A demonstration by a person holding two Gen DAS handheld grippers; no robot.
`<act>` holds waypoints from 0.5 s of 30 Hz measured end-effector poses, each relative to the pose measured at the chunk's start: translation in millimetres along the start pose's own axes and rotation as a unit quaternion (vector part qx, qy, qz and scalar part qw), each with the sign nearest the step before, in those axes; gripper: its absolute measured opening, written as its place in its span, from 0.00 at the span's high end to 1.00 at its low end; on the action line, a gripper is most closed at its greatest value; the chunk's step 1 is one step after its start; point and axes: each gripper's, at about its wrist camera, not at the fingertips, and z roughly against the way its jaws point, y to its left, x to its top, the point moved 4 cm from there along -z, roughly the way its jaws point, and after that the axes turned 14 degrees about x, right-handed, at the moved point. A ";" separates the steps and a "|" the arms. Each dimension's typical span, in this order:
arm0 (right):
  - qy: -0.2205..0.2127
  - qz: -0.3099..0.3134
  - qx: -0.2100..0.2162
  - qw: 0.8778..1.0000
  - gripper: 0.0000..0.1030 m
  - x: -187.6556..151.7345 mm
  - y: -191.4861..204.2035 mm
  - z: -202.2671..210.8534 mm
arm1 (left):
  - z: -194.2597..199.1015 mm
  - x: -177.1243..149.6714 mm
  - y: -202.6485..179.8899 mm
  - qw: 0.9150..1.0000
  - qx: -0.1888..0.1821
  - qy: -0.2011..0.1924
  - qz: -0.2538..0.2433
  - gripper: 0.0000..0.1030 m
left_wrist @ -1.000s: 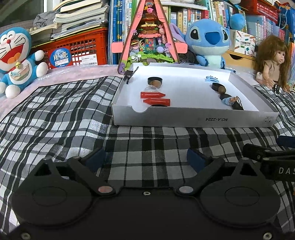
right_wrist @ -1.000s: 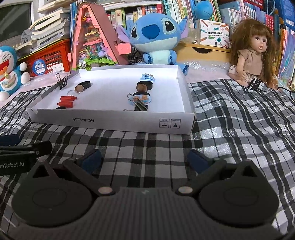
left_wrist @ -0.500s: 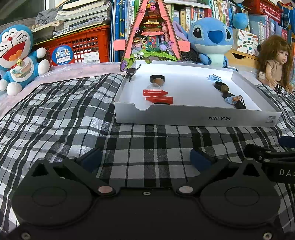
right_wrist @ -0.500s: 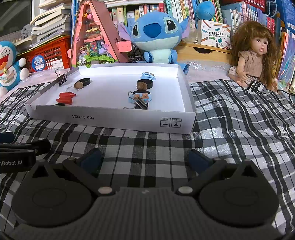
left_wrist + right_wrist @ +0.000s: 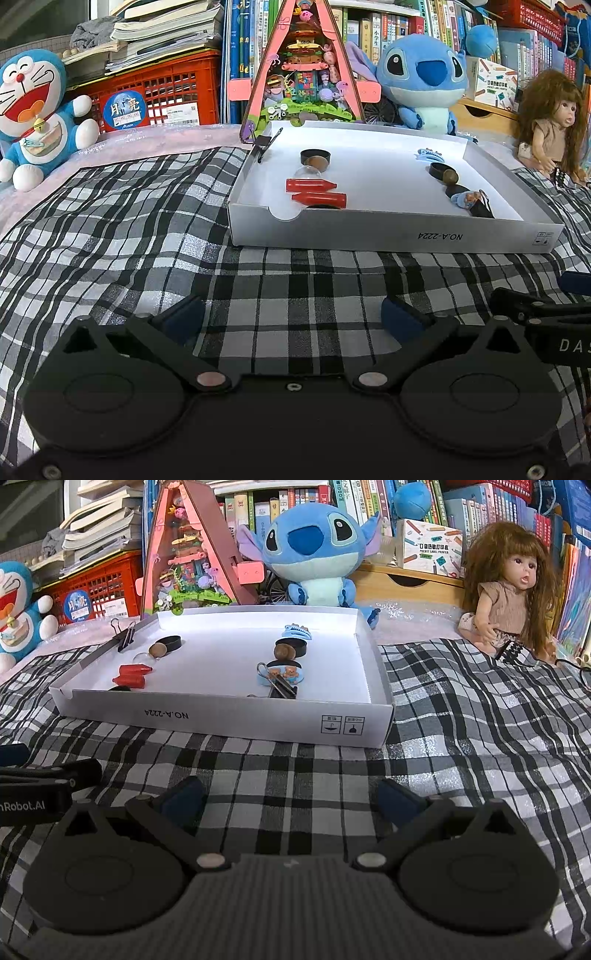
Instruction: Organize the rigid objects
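You are looking at a black and white checked cloth (image 5: 155, 236) that covers the flat top in front of you. Past it lies a strip of pale pink cover (image 5: 155, 134). Behind that stands a shelf full of books (image 5: 491, 513), packed side by side. On the left sits a red crate (image 5: 166, 92) with a messy pile of books (image 5: 162, 33) on top. A light wooden drawer box (image 5: 410, 587) sits near the shelf. The room is bright.
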 end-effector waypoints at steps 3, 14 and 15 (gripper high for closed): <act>0.000 0.000 0.000 1.000 0.00 0.1 -0.6 0.2 | 0.1 0.3 -0.3 1.000 0.000 0.000 -0.001 0.00; 0.000 0.000 0.000 1.000 0.00 0.0 0.1 -0.2 | -0.1 0.0 -1.2 1.000 0.001 0.000 -0.001 0.00; 0.000 0.000 0.000 1.000 0.00 0.0 0.1 -0.2 | -0.1 0.1 -0.9 1.000 0.001 0.000 -0.001 0.00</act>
